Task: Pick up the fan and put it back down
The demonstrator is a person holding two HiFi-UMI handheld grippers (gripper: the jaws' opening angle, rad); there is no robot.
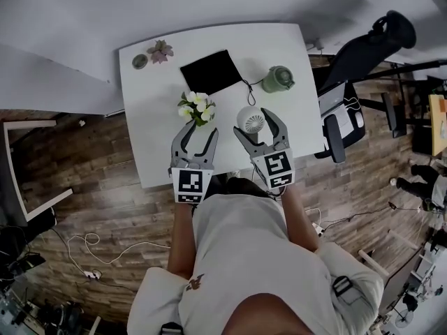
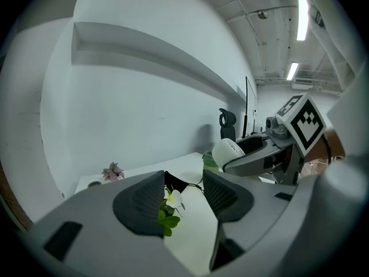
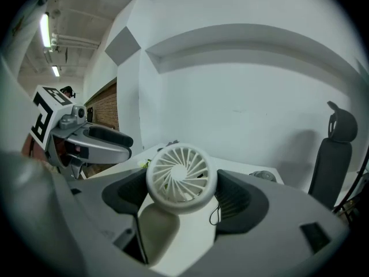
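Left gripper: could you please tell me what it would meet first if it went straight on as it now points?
Most likely the white flowers, which sit in the gap straight ahead of the left gripper, just beyond its tips; how far off is unclear.

White table (image 1: pixel 147 117), wooden floor (image 1: pixel 84 180), black chair (image 1: pixel 363 54)

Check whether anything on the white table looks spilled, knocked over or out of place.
Nothing stands out. The fan is gripped in the right tongs, and the flowers, black pouch and green pot rest tidily on the table, with nothing spilled.
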